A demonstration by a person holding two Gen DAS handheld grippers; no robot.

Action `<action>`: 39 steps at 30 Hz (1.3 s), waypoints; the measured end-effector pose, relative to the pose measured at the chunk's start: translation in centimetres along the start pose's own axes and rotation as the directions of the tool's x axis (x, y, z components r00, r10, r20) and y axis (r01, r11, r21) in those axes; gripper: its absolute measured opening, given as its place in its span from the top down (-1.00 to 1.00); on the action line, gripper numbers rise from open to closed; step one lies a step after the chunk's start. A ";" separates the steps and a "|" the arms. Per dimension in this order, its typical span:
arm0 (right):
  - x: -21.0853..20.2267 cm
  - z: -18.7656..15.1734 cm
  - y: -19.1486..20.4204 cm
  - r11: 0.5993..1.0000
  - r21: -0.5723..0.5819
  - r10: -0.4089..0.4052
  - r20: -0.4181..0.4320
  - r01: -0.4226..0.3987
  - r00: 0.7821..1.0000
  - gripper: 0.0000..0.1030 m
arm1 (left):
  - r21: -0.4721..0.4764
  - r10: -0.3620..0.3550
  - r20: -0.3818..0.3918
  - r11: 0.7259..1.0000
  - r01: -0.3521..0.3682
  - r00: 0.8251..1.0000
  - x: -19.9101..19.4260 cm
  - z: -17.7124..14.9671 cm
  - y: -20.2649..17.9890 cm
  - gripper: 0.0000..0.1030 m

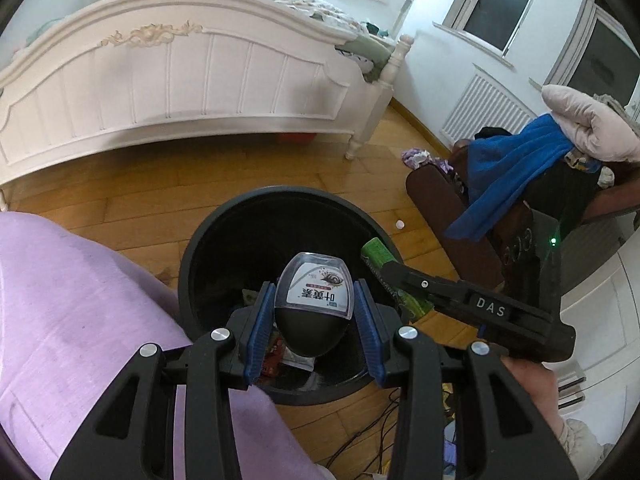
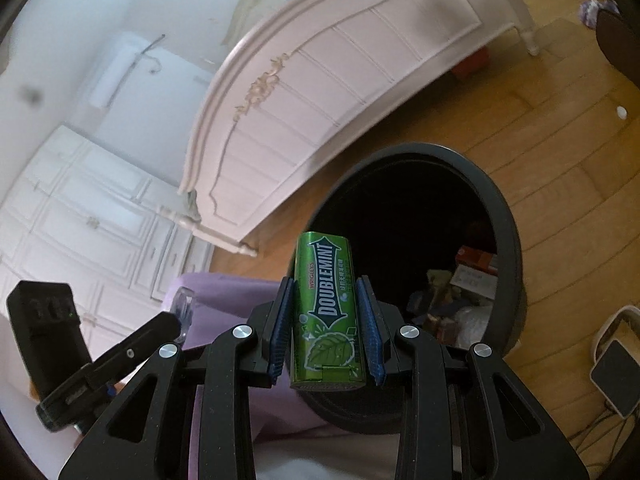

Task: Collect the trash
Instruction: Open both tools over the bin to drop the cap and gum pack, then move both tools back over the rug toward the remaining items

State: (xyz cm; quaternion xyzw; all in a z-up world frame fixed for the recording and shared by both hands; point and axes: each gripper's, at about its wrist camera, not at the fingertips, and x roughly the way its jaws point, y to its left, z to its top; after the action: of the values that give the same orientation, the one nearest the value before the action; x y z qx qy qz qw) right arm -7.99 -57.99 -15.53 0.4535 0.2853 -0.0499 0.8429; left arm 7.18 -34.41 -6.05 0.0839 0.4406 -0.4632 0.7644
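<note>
My left gripper (image 1: 314, 300) is shut on a black egg-shaped bottle with a clear cap and white label (image 1: 314, 296), held over the open black trash bin (image 1: 224, 216). My right gripper (image 2: 326, 300) is shut on a green Doublemint gum container (image 2: 326, 304), held above the near rim of the same bin (image 2: 508, 216). The right gripper and its green container (image 1: 374, 258) also show in the left wrist view at the bin's right rim. The left gripper shows at the lower left of the right wrist view (image 2: 176, 320). Wrappers and boxes lie inside the bin (image 2: 468, 280).
A white bed footboard (image 1: 180, 76) stands behind the bin on the wood floor. A brown chair with blue cloth (image 1: 508, 168) is to the right. A small white cap (image 1: 399, 223) lies on the floor. Purple fabric (image 1: 72, 300) covers the near left. Cables and a white device (image 2: 616, 368) lie nearby.
</note>
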 end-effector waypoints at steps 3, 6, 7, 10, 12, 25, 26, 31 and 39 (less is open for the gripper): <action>0.2 0.1 -0.5 1.000 0.010 -0.003 -0.004 0.004 1.000 0.37 | 0.010 0.001 -0.013 1.000 -0.001 1.000 0.7 0.3 -0.3 0.22; 0.5 0.1 -1.1 1.000 0.020 -0.006 -0.011 0.006 1.000 0.37 | 0.016 0.001 -0.020 1.000 -0.001 1.000 1.1 0.5 -0.6 0.22; 0.5 0.1 -1.2 1.000 0.020 -0.007 -0.012 0.007 1.000 0.37 | 0.019 0.002 -0.021 1.000 -0.001 1.000 1.3 0.6 -0.7 0.22; 0.8 0.2 -1.4 1.000 0.022 -0.010 -0.020 0.010 1.000 0.37 | 0.027 0.004 -0.027 1.000 -0.003 1.000 1.7 0.9 -0.9 0.22; 1.0 0.2 -1.5 1.000 0.022 -0.014 -0.028 0.014 1.000 0.37 | 0.033 0.013 -0.029 0.999 -0.012 1.000 1.9 1.1 -1.1 0.21; 0.6 -0.2 0.7 0.998 -0.036 -0.042 -0.021 0.042 0.999 0.11 | 0.041 0.048 0.009 0.998 -0.048 0.999 0.0 0.5 -0.7 -0.06; 0.8 -0.1 1.0 0.998 -0.041 -0.044 -0.024 0.043 0.999 0.11 | 0.041 0.049 0.013 0.998 -0.050 0.999 -0.2 0.4 -0.6 -0.06; 0.9 -1.1 3.2 0.995 -0.089 -0.045 -0.034 0.042 0.998 0.11 | 0.051 0.103 0.076 0.993 -0.107 0.992 -3.3 -0.6 -0.2 -0.38; 0.8 -3.2 8.4 0.981 -0.191 -0.036 -0.035 0.029 0.999 -0.25 | 0.038 0.242 0.169 0.967 -0.251 0.956 -8.7 -3.2 1.4 -0.38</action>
State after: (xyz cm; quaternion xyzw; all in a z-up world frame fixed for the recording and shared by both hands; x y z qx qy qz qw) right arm -5.85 -50.40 -11.20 0.3670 0.3123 -0.0273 0.8758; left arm 4.76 -26.38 -1.87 0.1227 0.3487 -0.3825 0.8468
